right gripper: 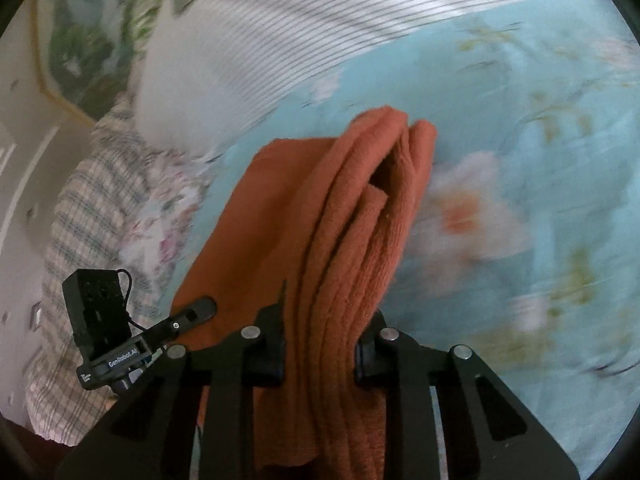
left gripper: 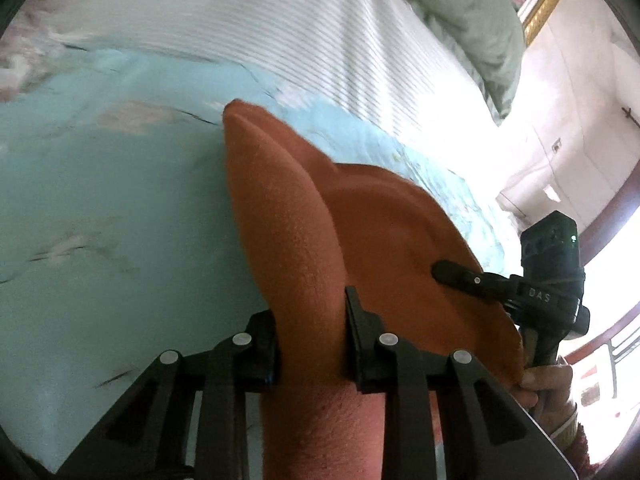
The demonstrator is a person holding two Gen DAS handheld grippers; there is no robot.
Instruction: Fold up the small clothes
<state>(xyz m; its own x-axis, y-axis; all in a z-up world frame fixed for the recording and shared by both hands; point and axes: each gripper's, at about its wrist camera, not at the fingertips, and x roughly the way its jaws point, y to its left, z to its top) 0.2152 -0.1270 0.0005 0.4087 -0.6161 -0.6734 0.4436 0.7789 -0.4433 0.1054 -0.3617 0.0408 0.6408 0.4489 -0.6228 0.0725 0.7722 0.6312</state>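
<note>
Left gripper (left gripper: pixel 312 332) and right gripper (right gripper: pixel 320 344) each clamp a bunched edge of the rust-orange garment (left gripper: pixel 360 216), jaws nearly closed, lifted above the floral bedsheet (left gripper: pixel 80 200). Fold under way; laying flat likely remains.

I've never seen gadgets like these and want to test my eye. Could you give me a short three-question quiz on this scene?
1. True or false: the left gripper is clamped on the orange cloth.
2. What does the right gripper hold? A) a striped pillow B) the orange cloth C) nothing
3. Fill in: the cloth hangs above a light ____ floral bedsheet.

Key: 1 true; 2 B; 3 blue.
</note>
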